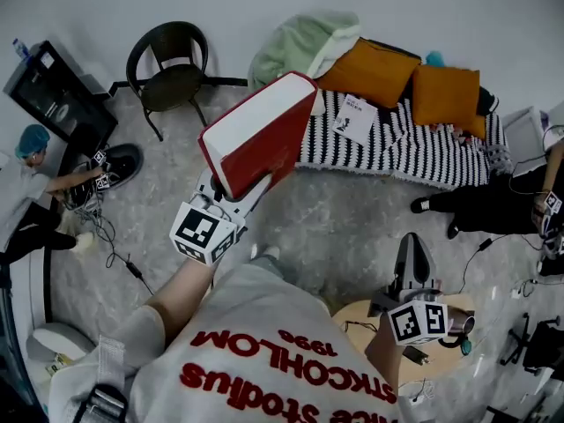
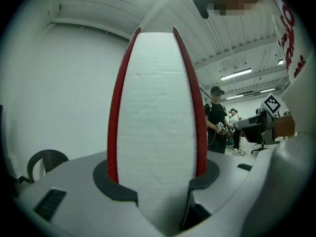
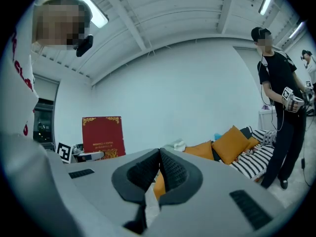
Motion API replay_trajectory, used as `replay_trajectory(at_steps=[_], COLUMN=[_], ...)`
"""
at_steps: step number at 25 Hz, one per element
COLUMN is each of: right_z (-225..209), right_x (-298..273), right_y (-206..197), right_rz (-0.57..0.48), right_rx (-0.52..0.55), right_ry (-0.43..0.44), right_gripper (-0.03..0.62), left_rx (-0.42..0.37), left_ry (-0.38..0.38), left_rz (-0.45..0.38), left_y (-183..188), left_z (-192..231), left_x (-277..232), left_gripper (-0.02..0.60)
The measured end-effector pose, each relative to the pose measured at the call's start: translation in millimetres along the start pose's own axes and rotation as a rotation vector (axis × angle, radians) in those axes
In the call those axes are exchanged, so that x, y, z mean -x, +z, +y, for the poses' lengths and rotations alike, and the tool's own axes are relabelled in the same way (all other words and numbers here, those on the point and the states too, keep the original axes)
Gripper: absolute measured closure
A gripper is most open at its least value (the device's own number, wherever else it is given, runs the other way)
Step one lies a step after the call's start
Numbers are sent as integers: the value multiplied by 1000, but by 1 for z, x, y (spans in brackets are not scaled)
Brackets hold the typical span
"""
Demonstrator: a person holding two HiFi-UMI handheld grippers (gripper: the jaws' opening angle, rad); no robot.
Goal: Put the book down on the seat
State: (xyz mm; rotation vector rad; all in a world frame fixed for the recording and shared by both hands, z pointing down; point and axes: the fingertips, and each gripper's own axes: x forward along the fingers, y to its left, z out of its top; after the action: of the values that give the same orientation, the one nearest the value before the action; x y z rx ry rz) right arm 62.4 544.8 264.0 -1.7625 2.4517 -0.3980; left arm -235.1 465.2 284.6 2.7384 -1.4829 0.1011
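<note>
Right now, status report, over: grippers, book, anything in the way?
Left gripper shut on red book, aloft, short of striped sofa. Right gripper shut, empty. Printed sheet and orange cushions lie on sofa.

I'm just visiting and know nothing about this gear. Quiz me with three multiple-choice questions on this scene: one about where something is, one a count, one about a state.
1. Where is the red book? A on the floor; B on the black chair; C held up in the left gripper.
2. How many orange cushions lie on the striped seat? A one; B two; C four.
3. How do the right gripper's jaws stand? A together, empty; B wide apart; C clamped on a cushion.
Answers: C, the gripper clamps its covers; B, both lie side by side; A, they touch with nothing between.
</note>
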Motion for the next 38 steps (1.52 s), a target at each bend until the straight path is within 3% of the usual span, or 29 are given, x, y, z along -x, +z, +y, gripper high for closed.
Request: replay_trajectory(at_steps=[18,38], right_z=[-5,-13], right_x=[-145,-182], right_y=[22,4], right_rz=[-3,25], right_rx=[36,3], right_ry=[-51,-68], right_gripper=[568,568], left_rx=[21,28], left_ry=[-80,-81], left_rz=[-5,42], left_y=[1,-18], left_z=[102,125], left_x=[-116,-129], left_gripper=[342,342])
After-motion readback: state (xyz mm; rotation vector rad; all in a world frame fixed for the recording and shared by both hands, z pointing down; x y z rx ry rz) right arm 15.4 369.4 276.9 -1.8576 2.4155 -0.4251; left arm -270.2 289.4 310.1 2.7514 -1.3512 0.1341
